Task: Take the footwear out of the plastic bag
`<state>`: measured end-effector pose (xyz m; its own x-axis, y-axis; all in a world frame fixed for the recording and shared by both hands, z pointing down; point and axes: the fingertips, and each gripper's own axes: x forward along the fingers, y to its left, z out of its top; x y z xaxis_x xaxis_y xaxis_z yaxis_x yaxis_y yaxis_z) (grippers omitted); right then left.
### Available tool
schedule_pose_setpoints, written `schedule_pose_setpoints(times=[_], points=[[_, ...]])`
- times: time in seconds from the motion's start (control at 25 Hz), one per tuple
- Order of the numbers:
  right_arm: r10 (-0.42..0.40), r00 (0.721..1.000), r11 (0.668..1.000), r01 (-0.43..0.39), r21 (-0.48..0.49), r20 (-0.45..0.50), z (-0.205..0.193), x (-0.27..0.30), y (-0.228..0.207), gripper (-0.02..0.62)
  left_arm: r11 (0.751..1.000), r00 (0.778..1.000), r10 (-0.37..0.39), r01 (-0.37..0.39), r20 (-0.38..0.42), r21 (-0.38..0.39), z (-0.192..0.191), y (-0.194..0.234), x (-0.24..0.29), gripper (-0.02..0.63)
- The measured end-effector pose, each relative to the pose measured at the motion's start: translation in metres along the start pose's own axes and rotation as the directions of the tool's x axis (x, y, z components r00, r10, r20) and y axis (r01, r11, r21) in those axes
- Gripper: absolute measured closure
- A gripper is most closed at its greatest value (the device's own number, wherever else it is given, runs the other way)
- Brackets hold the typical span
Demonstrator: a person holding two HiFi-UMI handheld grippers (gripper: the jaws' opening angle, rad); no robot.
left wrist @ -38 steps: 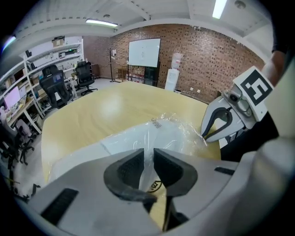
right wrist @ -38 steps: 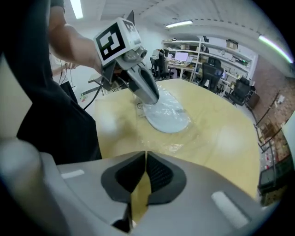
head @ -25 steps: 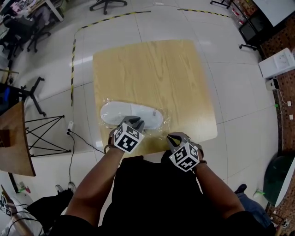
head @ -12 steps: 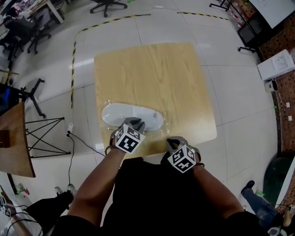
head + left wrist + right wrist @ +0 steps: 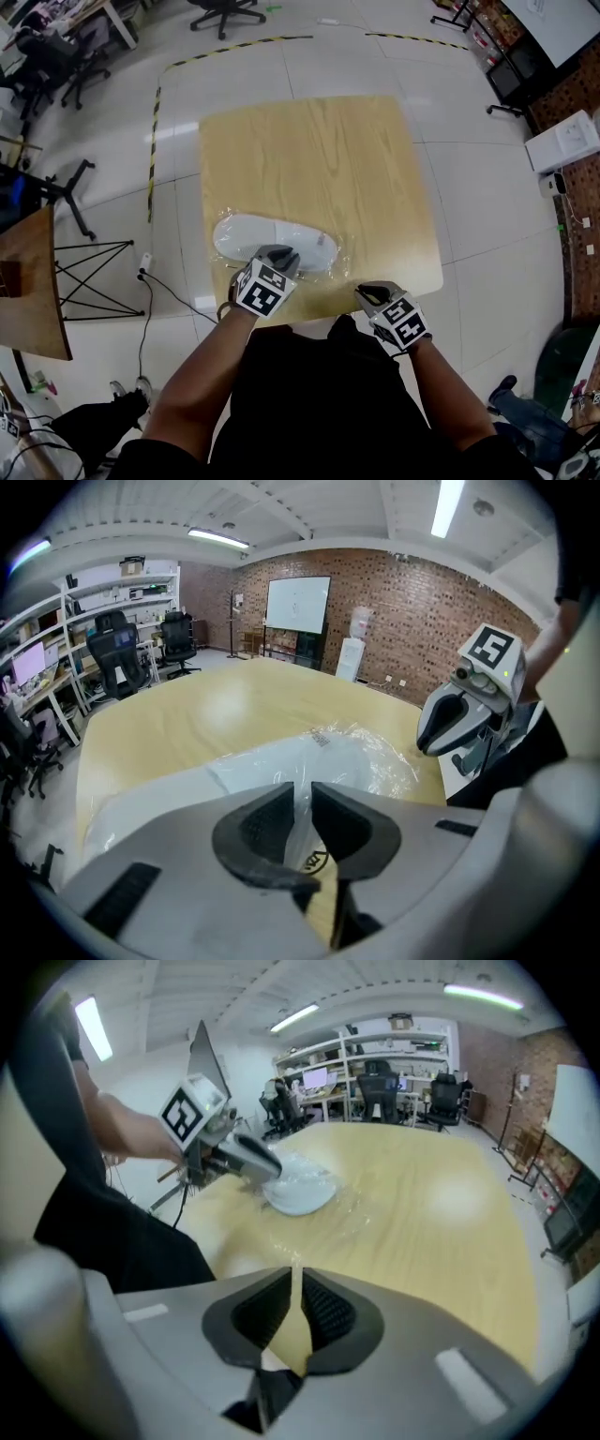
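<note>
A white slipper lies flat in a clear plastic bag near the front left of the wooden table. My left gripper is at the bag's near edge. In the left gripper view its jaws are pinching the plastic film, with the slipper just beyond. My right gripper hovers at the table's near edge, right of the bag. Its jaws are opening to a narrow gap, and I see nothing between them. It looks towards the slipper and the left gripper.
The table's near edge runs just under both grippers. On the floor to the left are a black-legged stand and a cable. Black-and-yellow tape marks the floor. Office chairs stand behind, and a white box lies at the right.
My right gripper has slid right along the table's near edge, away from the bag's corner. The left gripper has stayed on the bag.
</note>
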<state>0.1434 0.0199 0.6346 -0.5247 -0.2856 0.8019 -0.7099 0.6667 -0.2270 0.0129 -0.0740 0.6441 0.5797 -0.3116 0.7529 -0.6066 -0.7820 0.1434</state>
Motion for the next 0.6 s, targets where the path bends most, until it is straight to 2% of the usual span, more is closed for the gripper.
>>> schedule_pose_setpoints(times=[0.12,0.2,0.36,0.48,0.6], points=[[0.068,0.990,0.984,-0.087,0.158,0.120,0.036,0.005,0.004,0.536,1.000,1.000,0.007,-0.007,0.029,-0.006,-0.003,0.003,-0.005,0.545],[0.109,0.982,0.943,-0.152,0.296,0.156,0.051,0.020,-0.003,0.502,1.000,0.999,0.023,-0.023,0.037,-0.001,-0.002,0.003,-0.006,0.546],[0.082,0.980,0.846,-0.165,0.506,0.183,0.064,0.042,-0.031,0.485,1.000,0.999,0.023,-0.023,0.043,0.008,0.000,-0.001,-0.006,0.549],[0.095,0.976,0.790,-0.193,0.582,0.194,0.065,0.053,-0.033,0.483,0.999,0.999,0.016,-0.017,0.039,0.031,-0.002,-0.004,-0.007,0.551],[0.108,0.976,0.767,-0.204,0.608,0.190,0.063,0.059,-0.029,0.491,0.999,0.999,0.017,-0.019,0.039,0.044,-0.004,-0.005,-0.007,0.552]])
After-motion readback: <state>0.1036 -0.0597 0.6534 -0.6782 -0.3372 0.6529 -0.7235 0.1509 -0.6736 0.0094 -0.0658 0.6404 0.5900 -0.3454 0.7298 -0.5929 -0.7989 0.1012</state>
